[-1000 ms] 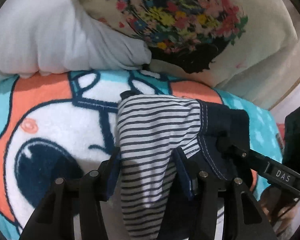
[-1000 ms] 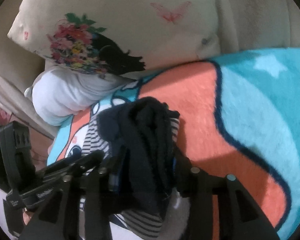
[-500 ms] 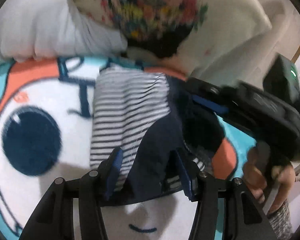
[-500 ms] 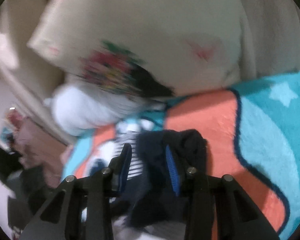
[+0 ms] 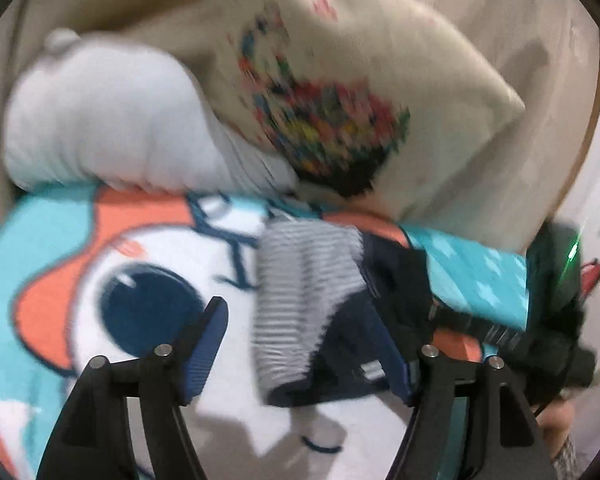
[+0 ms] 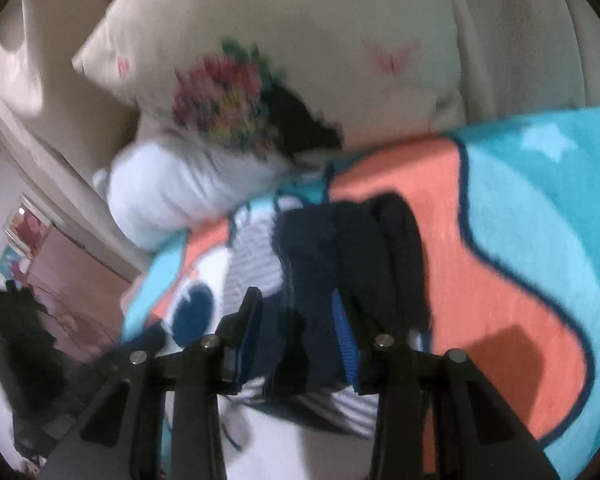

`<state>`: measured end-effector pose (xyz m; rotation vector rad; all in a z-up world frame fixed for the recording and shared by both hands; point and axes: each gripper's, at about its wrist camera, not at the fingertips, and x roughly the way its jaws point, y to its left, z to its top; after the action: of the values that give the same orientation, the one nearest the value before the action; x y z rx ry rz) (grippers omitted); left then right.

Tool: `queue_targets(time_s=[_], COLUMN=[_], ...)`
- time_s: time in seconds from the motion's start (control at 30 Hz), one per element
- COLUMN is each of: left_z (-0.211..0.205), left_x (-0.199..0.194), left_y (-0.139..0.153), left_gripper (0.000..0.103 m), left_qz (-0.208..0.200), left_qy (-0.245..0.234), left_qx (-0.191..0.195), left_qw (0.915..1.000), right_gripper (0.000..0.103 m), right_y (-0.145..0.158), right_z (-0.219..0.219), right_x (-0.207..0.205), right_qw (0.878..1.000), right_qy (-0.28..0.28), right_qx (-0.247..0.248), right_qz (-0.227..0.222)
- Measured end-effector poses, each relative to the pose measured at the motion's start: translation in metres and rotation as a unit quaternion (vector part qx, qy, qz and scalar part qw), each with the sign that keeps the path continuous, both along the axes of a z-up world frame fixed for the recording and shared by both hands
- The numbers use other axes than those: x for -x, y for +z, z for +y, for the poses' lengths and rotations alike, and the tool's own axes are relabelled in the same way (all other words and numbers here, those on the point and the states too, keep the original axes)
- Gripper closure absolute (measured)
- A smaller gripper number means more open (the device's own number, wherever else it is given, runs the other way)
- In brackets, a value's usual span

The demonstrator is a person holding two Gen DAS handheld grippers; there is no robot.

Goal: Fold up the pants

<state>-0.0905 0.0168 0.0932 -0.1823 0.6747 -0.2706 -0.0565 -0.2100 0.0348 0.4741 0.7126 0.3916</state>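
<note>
Pants [image 5: 324, 312]: a navy pair with a grey-and-white striped lining is being seen bunched into a small heap on the blanket, the striped part turned up on the left of the heap and the dark cloth on the right.

Blanket [image 5: 112, 240]: a fleecy cover printed in turquoise, orange and white with a large dark blue eye is being used as the surface beneath the pants.

Left gripper [image 5: 300, 352]: its jaws are being held wide apart, having just been opening; the left pad is standing clear of the cloth over the white of the blanket, while the right pad is lying against the dark edge of the heap. The pants are lying between the jaws, and no squeeze from both sides is being shown.

Right gripper [image 6: 296, 344]: its jaws are being kept clamped on a thick fold of the navy cloth, both blue pads pressing into it; striped lining is showing below the pads.

Floral pillow [image 5: 340, 92]: a cream cushion with a blurred flower print is being seen leaning behind the blanket.

White pillow [image 5: 108, 116]: it is lying just beside the floral one, to its left.

Sharpness: both views are being blurred by motion.
</note>
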Motion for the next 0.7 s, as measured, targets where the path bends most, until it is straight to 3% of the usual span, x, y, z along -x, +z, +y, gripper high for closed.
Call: queue_targets(time_s=[0.1,0.13,0.17,0.23,0.3,0.4,0.47,0.57,0.7], left_z=[0.010,0.013,0.015,0.016,0.019,0.023,0.020,0.013,0.007], left_x=[0.021,0.029,0.038,0.059,0.083,0.105,0.111,0.110,0.113], left_y=[0.017,0.022,0.029,0.041,0.055,0.064,0.065,0.061,0.058], left_gripper=[0.019,0.011,0.001,0.000,0.000,0.000,0.000,0.000,0.000], left_qz=[-0.064,-0.088,-0.119,-0.191,-0.246,-0.301,-0.309,-0.290,-0.287], left_qy=[0.057,0.076,0.097,0.135,0.143,0.099,0.078,0.048,0.037], left_qx=[-0.033,-0.044,-0.056,-0.071,-0.073,-0.052,-0.054,-0.064,-0.055], left_qw=[0.9958,0.9922,0.9865,0.9696,0.9559,0.9471,0.9462,0.9535,0.9557], right_gripper=[0.067,0.067,0.067,0.064,0.061,0.061,0.061,0.060,0.060], right_y=[-0.007,-0.003,0.003,0.016,0.023,0.027,0.026,0.021,0.014], right_z=[0.003,0.003,0.004,0.002,0.002,0.003,0.007,0.012,0.016], right_x=[0.003,0.007,0.012,0.030,0.044,0.063,0.070,0.075,0.078], right_qw=[1.000,1.000,1.000,0.999,0.998,0.997,0.996,0.996,0.995], right_qy=[-0.001,-0.004,-0.006,-0.014,-0.019,-0.025,-0.026,-0.029,-0.032], right_qx=[0.008,0.008,0.010,0.021,0.026,0.031,0.036,0.050,0.064], right_qz=[0.002,-0.007,-0.019,-0.044,-0.062,-0.073,-0.076,-0.073,-0.067])
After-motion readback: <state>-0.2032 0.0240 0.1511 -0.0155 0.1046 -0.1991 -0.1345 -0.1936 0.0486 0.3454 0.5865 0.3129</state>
